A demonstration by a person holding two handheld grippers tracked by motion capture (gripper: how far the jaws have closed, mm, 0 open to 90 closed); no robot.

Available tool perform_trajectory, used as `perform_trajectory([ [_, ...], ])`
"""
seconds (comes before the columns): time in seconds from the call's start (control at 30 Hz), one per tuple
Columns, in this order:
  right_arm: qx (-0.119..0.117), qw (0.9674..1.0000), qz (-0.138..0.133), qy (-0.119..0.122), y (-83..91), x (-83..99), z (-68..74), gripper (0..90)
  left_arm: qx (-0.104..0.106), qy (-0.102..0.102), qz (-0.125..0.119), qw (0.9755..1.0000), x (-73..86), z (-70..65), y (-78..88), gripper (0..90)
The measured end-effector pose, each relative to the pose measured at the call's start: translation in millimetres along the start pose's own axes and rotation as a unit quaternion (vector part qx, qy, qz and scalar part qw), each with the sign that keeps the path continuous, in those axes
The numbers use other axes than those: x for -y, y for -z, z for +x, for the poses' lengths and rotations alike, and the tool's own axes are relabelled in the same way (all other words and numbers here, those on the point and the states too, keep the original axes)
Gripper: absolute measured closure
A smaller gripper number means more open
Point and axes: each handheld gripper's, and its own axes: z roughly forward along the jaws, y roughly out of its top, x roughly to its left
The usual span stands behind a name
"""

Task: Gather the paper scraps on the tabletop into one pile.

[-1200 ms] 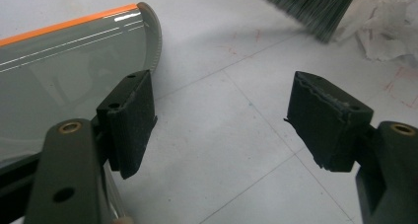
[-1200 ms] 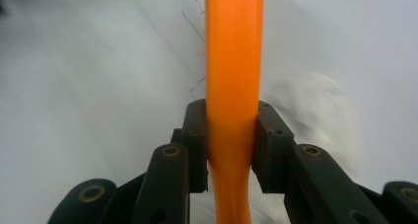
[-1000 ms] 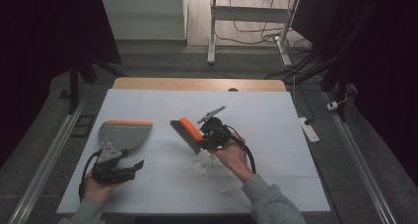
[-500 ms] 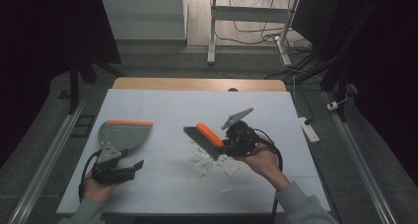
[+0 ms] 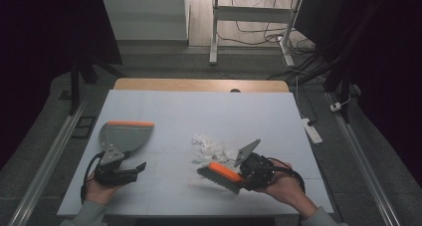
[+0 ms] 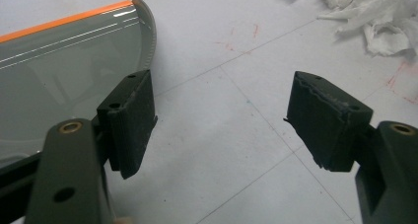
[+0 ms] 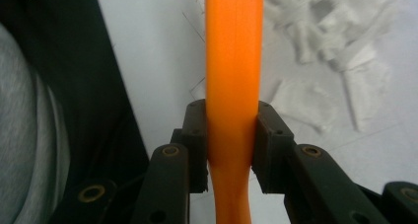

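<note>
orange brush (image 7: 233, 61) between right jaws

White power strip (image 5: 311, 130) on floor right of table, cables (image 5: 259, 34) beyond

An orange-handled brush (image 5: 223, 175) with dark bristles lies tilted near the front of the table, just beside a pile of torn white paper scraps (image 5: 211, 148). A grey dustpan (image 5: 124, 136) with an orange edge lies flat, well apart at the left.
</note>
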Motion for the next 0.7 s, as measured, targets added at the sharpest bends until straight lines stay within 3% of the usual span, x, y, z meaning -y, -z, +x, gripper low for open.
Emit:
perform_trajectory([
  [0.2, -0.017, 0.9987, 0.045, 0.018, -13.4, -6.0, 12.3, 70.6, 0.000, 0.000, -0.001, 1.0000, 0.1, 0.0, 0.5, 27.5],
  [0.33, 0.009, 0.9975, 0.055, 0.043, -21.3, -16.9, 10.3, 70.7, 0.000, 0.001, -0.001, 1.0000, 0.1, 0.4, 0.6, 27.5],
  [0.53, 0.039, 0.9961, 0.053, 0.058, -28.5, -34.2, -10.9, 70.7, -0.002, 0.002, -0.002, 1.0000, 0.2, 1.3, 1.1, 27.5],
  [0.57, 0.052, 0.9955, 0.053, 0.059, -28.5, -36.8, -15.1, 70.7, -0.002, 0.002, -0.002, 1.0000, 0.2, 1.4, 1.1, 27.5],
  [0.7, 0.076, 0.9958, 0.032, 0.041, -30.0, -41.7, -31.6, 70.7, -0.001, 0.001, -0.003, 1.0000, 0.2, 0.6, 1.7, 27.5],
])
